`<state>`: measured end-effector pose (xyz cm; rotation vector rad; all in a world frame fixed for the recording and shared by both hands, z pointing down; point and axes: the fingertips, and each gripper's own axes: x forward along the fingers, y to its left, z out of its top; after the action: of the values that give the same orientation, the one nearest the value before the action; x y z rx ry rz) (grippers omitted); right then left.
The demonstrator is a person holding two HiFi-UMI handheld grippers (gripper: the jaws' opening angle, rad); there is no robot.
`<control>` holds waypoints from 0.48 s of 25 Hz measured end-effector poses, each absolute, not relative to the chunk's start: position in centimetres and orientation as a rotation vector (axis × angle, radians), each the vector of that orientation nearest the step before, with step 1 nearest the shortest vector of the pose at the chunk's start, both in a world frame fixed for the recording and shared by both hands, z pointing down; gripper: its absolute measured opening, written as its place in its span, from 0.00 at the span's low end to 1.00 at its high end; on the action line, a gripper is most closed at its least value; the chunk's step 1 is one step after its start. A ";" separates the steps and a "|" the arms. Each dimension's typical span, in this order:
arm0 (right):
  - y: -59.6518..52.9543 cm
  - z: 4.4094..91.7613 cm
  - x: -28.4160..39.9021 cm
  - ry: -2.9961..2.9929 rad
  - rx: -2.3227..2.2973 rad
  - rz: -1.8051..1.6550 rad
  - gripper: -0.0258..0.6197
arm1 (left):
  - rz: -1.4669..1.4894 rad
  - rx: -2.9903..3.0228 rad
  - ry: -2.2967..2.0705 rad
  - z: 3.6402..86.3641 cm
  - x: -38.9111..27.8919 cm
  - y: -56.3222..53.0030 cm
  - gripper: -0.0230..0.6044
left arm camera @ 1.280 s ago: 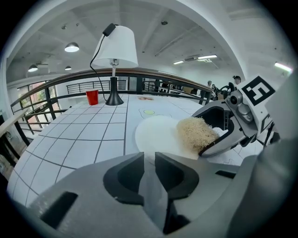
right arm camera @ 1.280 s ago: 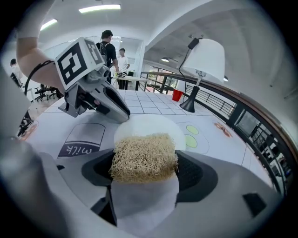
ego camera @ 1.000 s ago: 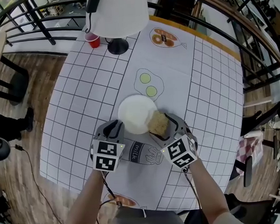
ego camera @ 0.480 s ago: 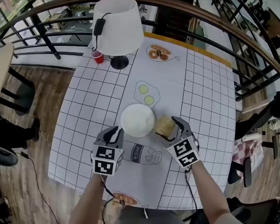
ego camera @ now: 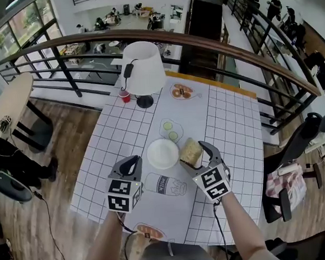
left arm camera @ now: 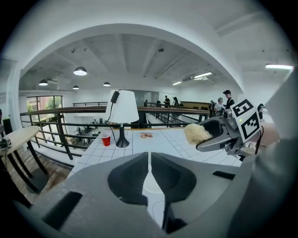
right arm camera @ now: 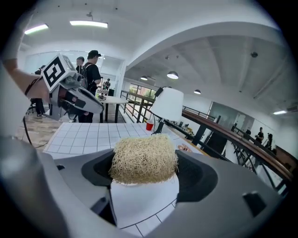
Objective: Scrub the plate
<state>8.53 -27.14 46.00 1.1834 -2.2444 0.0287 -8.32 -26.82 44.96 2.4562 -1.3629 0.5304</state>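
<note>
I am looking down on a counter [ego camera: 233,123] dressed in a white cloth ruled with a dark grid, standing on a mezzanine with a wood plank floor [ego camera: 70,139] to the left and a curved dark railing [ego camera: 212,42] along its far side, beyond which a lower hall opens. The cloth carries printed pictures: a pair of fried eggs [ego camera: 170,130] just far of the middle, a milk carton [ego camera: 165,184] at the near side and a dish of food [ego camera: 181,91] near the far edge. At the far left corner a lamp with a white shade [ego camera: 142,68] stands on a dark foot, and a red cup [ego camera: 125,96] sits just left of that foot; I cannot tell what is in the cup. The plate [ego camera: 162,153] lies flat in the middle of the counter, round and white, showing a plain white face. My right gripper [ego camera: 191,154] is clenched on a straw-coloured fibre scrubber [ego camera: 189,149], which bulges out past both jaws in the right gripper view. From the head view the scrubber sits just right of the plate's rim, and I cannot tell whether it touches. My left gripper [ego camera: 134,162] hangs just left of the plate at its near side, jaws pressed together with only a thin slit between them and nothing gripped. People stand in the hall behind.
</note>
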 end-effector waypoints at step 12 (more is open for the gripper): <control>-20.9 30.4 4.9 -2.353 1.233 -0.242 0.62 | 0.295 2.656 -1.463 30.1 -8.8 -21.3 0.08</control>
<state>4.91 -20.89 30.40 1.2330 -2.3532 -0.2417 -8.78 -21.26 30.13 2.6563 -1.4626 0.2947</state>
